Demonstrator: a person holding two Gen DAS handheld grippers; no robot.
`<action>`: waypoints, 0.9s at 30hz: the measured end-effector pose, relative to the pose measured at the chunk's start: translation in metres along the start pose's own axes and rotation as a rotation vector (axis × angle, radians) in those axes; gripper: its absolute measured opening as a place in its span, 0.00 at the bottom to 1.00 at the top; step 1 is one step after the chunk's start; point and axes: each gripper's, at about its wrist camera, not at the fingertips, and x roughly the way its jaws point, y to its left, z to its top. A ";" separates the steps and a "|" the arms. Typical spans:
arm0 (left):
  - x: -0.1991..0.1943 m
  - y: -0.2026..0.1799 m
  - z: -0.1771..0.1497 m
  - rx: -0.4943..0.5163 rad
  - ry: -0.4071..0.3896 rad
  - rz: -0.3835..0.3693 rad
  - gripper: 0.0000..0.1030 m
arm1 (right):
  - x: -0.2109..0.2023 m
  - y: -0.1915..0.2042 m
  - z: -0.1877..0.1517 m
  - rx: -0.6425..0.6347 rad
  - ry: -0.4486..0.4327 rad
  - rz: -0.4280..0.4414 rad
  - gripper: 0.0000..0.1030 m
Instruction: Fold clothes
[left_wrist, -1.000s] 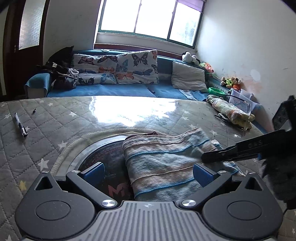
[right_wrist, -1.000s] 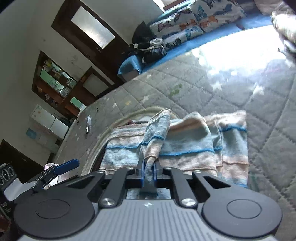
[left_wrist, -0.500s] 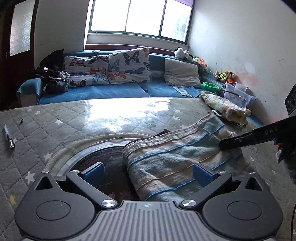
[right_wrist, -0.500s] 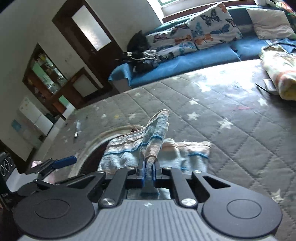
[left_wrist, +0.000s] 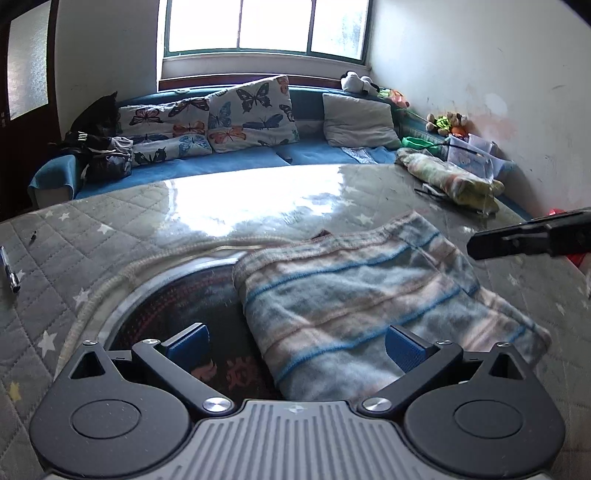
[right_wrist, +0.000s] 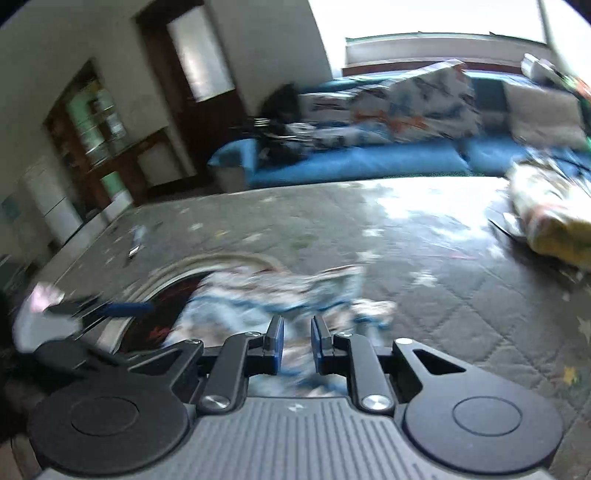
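Two grippers are ours: the left gripper has its fingers spread wide, gripping nothing, poised over the near edge of the striped garment, which lies folded on the quilted table. Our right gripper shows fingers parted by a narrow gap, empty, above the blurred garment's right end.

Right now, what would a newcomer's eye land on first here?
The striped garment, folded on the grey star-quilted mat right ahead of the open left gripper. Next, the butterfly pillows on the blue sofa beneath the bright window. The right gripper view is motion-blurred, its jaws slightly parted with nothing between them.
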 end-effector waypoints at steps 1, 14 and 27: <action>-0.002 -0.001 -0.003 0.006 0.001 -0.005 1.00 | -0.002 0.008 -0.004 -0.029 0.005 0.016 0.16; -0.013 -0.016 -0.039 0.150 0.035 0.011 1.00 | 0.001 0.030 -0.063 -0.202 0.063 -0.031 0.26; -0.013 0.001 0.008 0.085 -0.055 0.077 1.00 | 0.009 0.024 -0.009 -0.155 0.011 -0.049 0.27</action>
